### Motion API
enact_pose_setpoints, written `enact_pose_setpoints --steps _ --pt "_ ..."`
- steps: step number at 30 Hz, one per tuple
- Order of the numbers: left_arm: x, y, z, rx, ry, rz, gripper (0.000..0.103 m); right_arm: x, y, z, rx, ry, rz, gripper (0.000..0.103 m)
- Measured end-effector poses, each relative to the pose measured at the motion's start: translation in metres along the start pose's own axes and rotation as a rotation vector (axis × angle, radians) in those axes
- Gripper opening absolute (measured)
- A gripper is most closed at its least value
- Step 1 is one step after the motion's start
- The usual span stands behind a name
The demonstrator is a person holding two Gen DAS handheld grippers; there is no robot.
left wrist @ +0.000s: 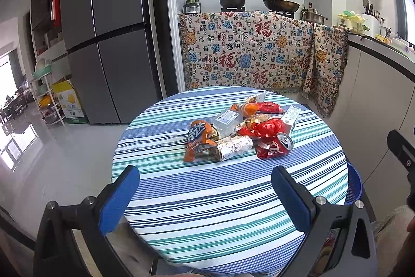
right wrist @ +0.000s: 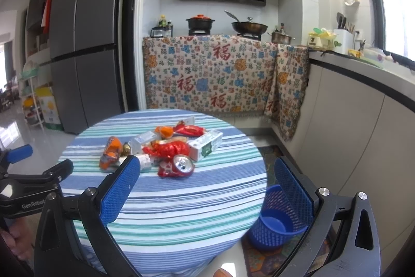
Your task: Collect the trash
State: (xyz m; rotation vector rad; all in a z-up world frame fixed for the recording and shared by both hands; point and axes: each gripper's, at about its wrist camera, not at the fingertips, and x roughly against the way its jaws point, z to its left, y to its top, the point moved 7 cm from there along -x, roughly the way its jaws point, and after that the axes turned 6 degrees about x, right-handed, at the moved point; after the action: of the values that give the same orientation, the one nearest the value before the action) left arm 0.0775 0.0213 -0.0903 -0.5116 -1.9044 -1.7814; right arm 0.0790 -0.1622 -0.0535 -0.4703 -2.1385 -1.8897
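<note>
A pile of trash lies in the middle of a round table with a striped cloth (left wrist: 207, 199). It holds an orange snack bag (left wrist: 198, 140), a crushed red can (left wrist: 275, 146), a red wrapper (left wrist: 267, 127), a white carton (left wrist: 291, 117) and a clear pack (left wrist: 225, 121). My left gripper (left wrist: 205, 194) is open and empty, above the table's near side. My right gripper (right wrist: 207, 186) is open and empty, short of the can (right wrist: 179, 165) and carton (right wrist: 207, 144). A blue mesh bin (right wrist: 275, 220) stands on the floor right of the table (right wrist: 181, 212).
A grey fridge (left wrist: 103, 30) stands at the left. A stove counter draped in a patterned cloth (left wrist: 254, 53) is behind the table. A kitchen counter (right wrist: 363, 100) runs along the right. A rack and a yellow box (left wrist: 68, 100) stand by the fridge.
</note>
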Motion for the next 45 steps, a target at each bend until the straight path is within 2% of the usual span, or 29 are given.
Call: enact_pose_setpoints --steps 11,21,26,31,39,45 --pt "-0.022 -0.014 0.009 0.015 -0.068 0.063 0.103 -0.012 -0.007 -0.002 -0.007 0.009 0.024 0.103" --pt "-0.060 -0.033 0.014 -0.021 -0.038 0.128 0.103 -0.036 -0.026 -0.006 -0.023 0.013 0.077 0.103" --pt "-0.078 -0.039 0.023 0.045 -0.067 0.175 0.103 -0.055 -0.039 -0.006 -0.022 0.023 0.117 0.103" --pt "-0.092 -0.037 0.033 0.034 -0.043 0.164 0.103 -0.079 -0.056 -0.004 -0.008 0.039 0.168 0.103" --pt "-0.128 -0.015 0.044 -0.031 -0.083 0.140 0.103 -0.132 -0.079 0.004 0.019 0.097 0.246 0.103" --pt "-0.158 -0.008 0.045 -0.059 -0.105 0.163 0.103 -0.185 -0.082 0.025 0.015 0.236 0.302 0.103"
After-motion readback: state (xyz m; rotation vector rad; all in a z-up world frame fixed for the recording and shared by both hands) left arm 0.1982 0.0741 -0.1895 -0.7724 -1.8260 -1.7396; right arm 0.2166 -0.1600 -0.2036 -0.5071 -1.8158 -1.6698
